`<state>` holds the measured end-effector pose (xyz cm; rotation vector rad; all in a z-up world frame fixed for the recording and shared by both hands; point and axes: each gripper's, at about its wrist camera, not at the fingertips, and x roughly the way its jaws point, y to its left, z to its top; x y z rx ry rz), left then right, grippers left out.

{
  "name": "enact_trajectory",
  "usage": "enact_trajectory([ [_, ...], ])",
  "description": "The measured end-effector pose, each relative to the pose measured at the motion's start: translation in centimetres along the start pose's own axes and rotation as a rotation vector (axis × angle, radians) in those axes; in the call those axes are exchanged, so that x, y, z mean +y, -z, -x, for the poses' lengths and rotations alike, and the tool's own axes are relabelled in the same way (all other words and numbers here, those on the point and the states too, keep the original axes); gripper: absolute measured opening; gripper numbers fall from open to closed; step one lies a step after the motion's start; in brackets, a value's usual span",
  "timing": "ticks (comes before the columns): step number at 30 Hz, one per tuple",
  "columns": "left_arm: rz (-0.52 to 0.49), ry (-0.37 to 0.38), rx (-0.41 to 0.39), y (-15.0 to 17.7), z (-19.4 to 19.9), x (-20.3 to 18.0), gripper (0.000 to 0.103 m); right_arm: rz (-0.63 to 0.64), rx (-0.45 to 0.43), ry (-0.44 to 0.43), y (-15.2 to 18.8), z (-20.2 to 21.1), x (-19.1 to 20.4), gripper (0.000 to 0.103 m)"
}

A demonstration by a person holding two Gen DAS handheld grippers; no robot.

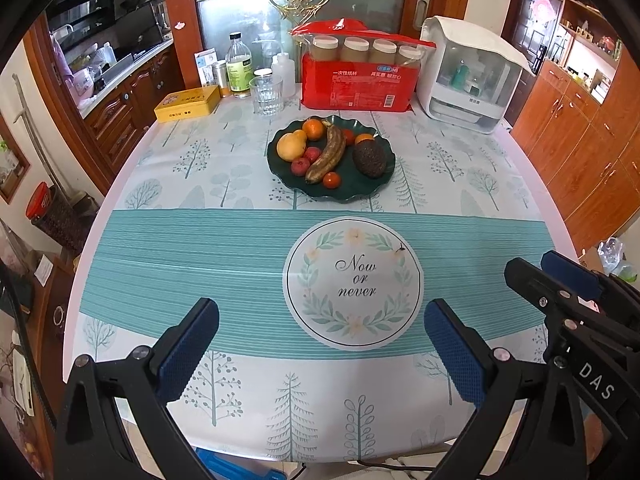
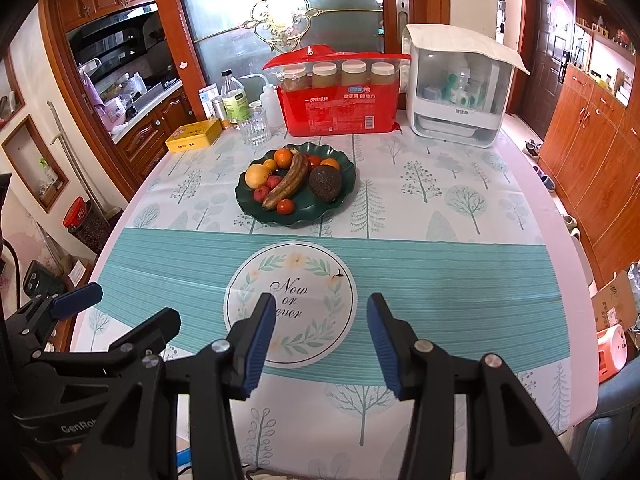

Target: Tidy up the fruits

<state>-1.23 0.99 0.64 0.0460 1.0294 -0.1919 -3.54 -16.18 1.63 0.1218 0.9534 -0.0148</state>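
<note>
Kitchen w/ wood cabinets [image 2: 592, 152] and a frosted glass door [image 1: 280, 12] behind. Surface [image 1: 200, 240] is covered w/ a teal tree-print cloth; its round emblem [image 1: 354, 282] reads "Now or never". Red pack [image 1: 356, 84] at the back has Chinese print; yellow tin [image 1: 188, 102] to its left, white dispenser [image 1: 468, 76] on its right. Right gripper [image 2: 322, 344] body reads "DAS", left gripper [image 1: 320, 352] "GenRob…". Both sets of fingers spread, pinching nothing, low over the cloth's near end. Fruits [image 1: 328, 148] sit on a dark green plate [image 1: 360, 192] mid-surface, well apart from both.
</note>
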Motion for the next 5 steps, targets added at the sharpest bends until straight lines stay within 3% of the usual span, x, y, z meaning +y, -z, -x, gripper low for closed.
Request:
enact_trajectory([
  [5,0.005,-0.007,0.006,0.32,0.0,0.02,0.102,0.002,0.004,-0.004,0.41,0.21,0.38,0.048],
])
